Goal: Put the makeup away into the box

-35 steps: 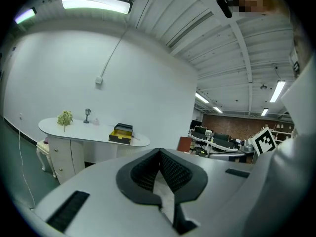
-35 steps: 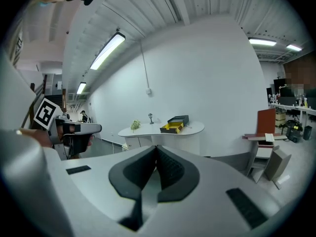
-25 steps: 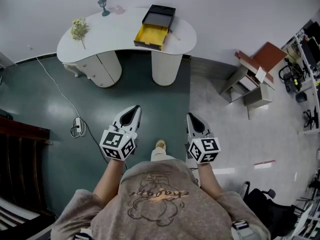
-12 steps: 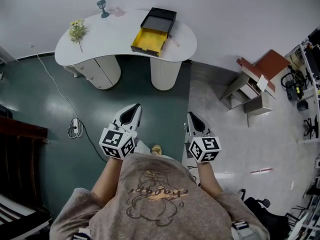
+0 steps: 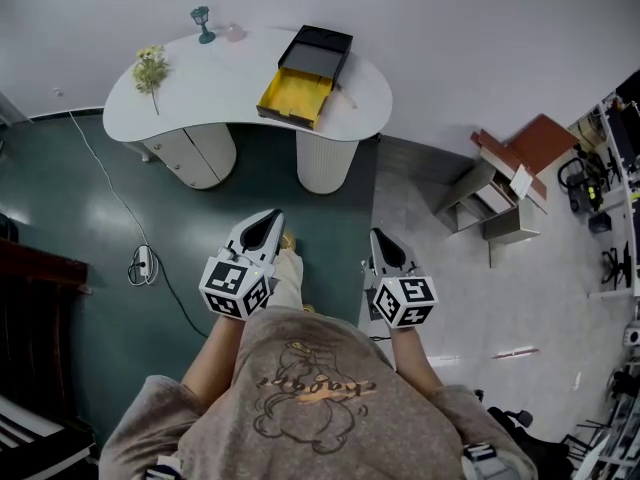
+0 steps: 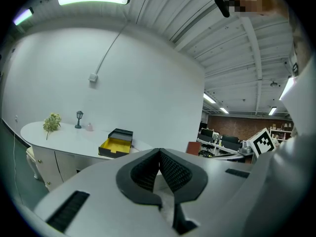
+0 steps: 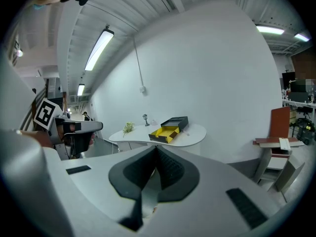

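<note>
A black box with a yellow inside stands open on the white curved table, far ahead of me. A small pink item sits at the table's back, and a thin item lies beside the box. My left gripper and right gripper are held side by side above the floor, well short of the table. Both are shut with nothing between the pads. The box shows beyond the left gripper, and the box beyond the right gripper.
A teal lamp figure and a flower sprig stand on the table's left part. A power strip with cable lies on the green floor at left. Low wooden shelves stand at right. My leg is between the grippers.
Both grippers have moved forward toward the table, side by side and still shut. A leg has stepped forward between them. The table sits slightly lower and nearer in the head view.
</note>
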`<state>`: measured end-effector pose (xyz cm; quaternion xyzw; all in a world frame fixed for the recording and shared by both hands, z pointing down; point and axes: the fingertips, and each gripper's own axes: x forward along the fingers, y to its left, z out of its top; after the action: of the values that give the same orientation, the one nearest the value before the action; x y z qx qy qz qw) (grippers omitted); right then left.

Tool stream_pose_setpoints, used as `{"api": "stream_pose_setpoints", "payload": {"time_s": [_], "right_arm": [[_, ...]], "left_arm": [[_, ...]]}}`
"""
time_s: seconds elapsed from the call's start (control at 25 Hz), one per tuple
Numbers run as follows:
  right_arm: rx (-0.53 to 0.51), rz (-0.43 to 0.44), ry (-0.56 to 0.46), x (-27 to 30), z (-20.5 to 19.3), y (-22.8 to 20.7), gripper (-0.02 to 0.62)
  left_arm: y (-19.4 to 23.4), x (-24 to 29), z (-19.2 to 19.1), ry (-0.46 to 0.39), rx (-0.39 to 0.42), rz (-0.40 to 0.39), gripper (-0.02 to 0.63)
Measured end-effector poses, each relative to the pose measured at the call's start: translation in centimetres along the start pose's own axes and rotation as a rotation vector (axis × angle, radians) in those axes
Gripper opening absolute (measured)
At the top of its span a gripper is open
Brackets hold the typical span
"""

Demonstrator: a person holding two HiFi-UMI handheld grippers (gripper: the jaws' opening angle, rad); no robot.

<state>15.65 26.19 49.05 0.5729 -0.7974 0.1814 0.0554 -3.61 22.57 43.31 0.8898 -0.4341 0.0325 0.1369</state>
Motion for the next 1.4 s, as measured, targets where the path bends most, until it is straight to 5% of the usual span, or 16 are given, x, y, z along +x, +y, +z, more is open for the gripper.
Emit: {"api": "stream_pose_setpoints", "payload": {"time_s": [0.72,1.4], "right_arm": [[0.002,-0.004,0.036,13.2,4.1,-4.3,0.003],[0.01,-0.083,0.021,26.8,10.6,-7.6,0.003]], "left_arm": [[8.8,12.1,3.1,0.012,-0.027,-0.007,0.021],[18.0,25.1,8.3,0.032,-0.025,-0.105,0.021]]}}
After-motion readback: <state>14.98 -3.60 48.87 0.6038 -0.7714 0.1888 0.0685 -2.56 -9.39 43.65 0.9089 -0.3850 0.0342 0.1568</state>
